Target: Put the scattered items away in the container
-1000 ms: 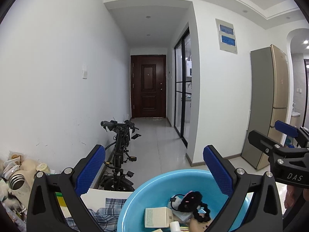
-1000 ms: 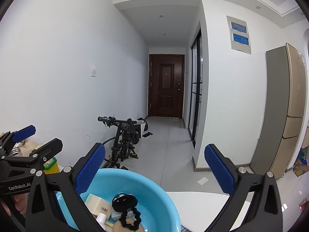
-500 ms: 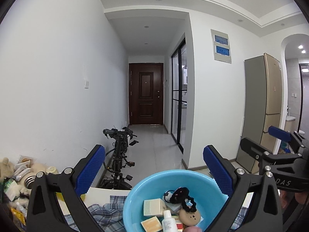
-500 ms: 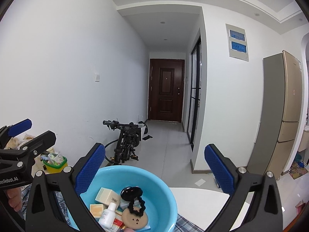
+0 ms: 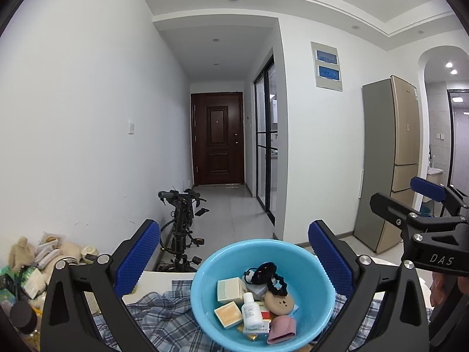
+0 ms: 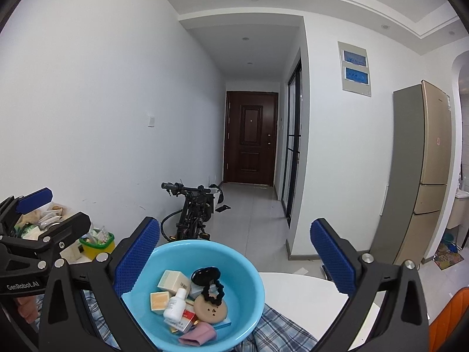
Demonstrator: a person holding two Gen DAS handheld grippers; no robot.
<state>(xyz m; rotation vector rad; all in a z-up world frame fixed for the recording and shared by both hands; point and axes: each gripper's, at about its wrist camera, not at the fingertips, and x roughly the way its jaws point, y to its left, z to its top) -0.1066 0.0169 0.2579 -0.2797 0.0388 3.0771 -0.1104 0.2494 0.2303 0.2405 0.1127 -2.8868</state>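
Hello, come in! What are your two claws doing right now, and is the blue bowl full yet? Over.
Left gripper open, empty. Right gripper open, empty. Blue bowl holds small boxes, a white bottle and a black hair tie. Nothing in the way.

1. The basin (image 5: 205, 275) has its 6 o'clock rim cut off by the frame edge.
2. The bottle (image 5: 251, 311) label is too small to read.
3. The checked cloth (image 5: 164, 319) hides the tabletop (image 6: 302, 290) beneath it.

"DAS" on the right tool (image 5: 422, 202); "GenRobot.AI" on the left tool (image 6: 44, 208); "9" on the fridge (image 6: 438, 140).
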